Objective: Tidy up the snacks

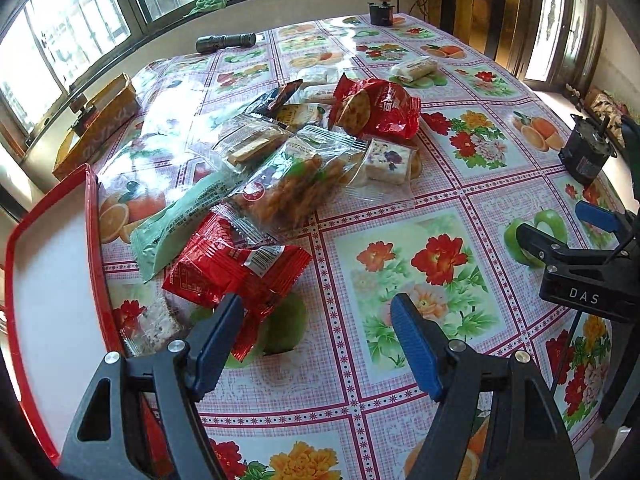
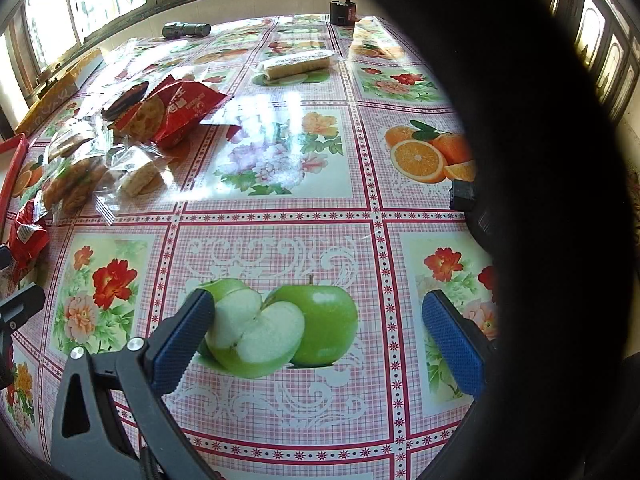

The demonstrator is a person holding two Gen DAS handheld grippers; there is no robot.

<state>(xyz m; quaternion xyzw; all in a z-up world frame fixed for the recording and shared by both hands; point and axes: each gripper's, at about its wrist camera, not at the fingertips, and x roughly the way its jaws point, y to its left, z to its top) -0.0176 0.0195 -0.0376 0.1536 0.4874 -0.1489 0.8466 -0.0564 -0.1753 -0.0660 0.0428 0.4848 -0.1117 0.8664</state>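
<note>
A heap of wrapped snacks lies on the flowered tablecloth (image 1: 400, 216). Nearest my left gripper (image 1: 316, 312) is a red packet (image 1: 228, 268), just ahead of the left finger; the gripper is open with nothing between its fingers. Behind it lie a green packet (image 1: 180, 216), a clear bag of orange twists (image 1: 292, 188), a white nougat block (image 1: 386, 162) and a red cracker bag (image 1: 376, 106). A red-rimmed white tray (image 1: 48, 272) sits at the left table edge. My right gripper (image 2: 316, 320) hovers open over a printed apple, away from the snacks (image 2: 76, 176); it also shows in the left wrist view (image 1: 568, 228).
A lone wrapped cake (image 2: 296, 65) lies farther back. A black flashlight (image 1: 226, 43) rests near the window side, a yellow box (image 1: 100, 128) beyond the tray, and small black motors (image 1: 586, 152) (image 1: 382, 12) stand at the right and far edges. A dark blur covers the right wrist view's right side.
</note>
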